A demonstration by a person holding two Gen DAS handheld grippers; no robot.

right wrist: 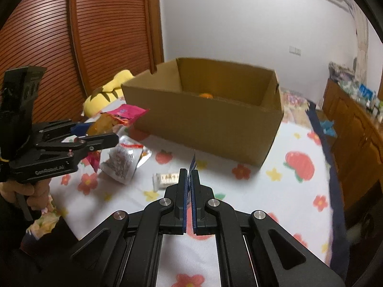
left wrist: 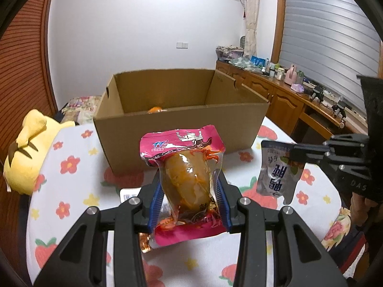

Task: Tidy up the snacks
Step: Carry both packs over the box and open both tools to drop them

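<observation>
Two claws hold snacks above the flowered cloth (left wrist: 71,198). Low in the left wrist view, the left claw (left wrist: 189,189) is clamped on a pink-ended packet (left wrist: 185,181) with a yellowish piece inside, its blue pads (left wrist: 156,204) pressing the clear middle from both sides, the packet upright and lifted. At the right edge of that view the right claw (left wrist: 295,154) pinches the top corner of a silver pouch (left wrist: 278,169), which hangs down clear of the cloth. In the right wrist view the right claw's jaws are closed on the pouch, seen edge-on as a thin blue-white sliver between the pads. Left of centre there, a clear packet of dark bits (right wrist: 119,165) and a small white pack (right wrist: 166,179) lie on the cloth. Beyond, in mid-frame, stands an open cardboard box (left wrist: 182,117) with something orange (left wrist: 155,109) inside. A yellow plush toy (left wrist: 26,153) lies at the left edge.
</observation>
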